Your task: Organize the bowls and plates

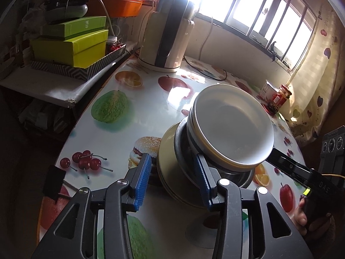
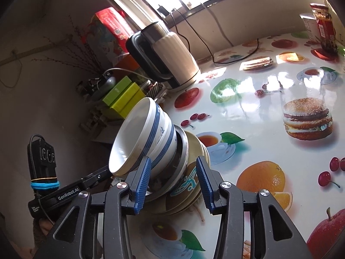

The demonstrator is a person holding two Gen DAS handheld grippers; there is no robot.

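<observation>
A stack stands on the fruit-print table [image 1: 129,129]: yellow plates [image 1: 168,151] at the bottom, a steel bowl [image 1: 181,149] on them, and white bowls with blue bands [image 1: 232,125] on top. My left gripper [image 1: 172,181] is open, its blue pads on either side of the stack's near edge. In the right wrist view the same stack shows with the banded bowls [image 2: 142,138] uppermost and the plates [image 2: 194,149] beneath. My right gripper [image 2: 172,183] is open around the stack's edge. Neither visibly grips anything.
A white electric kettle [image 1: 168,32] with its cord stands at the table's far side. Green boxes [image 1: 71,43] sit on a side shelf to the left. A red jar [image 1: 281,97] and a carton [image 1: 267,88] stand near the curtain.
</observation>
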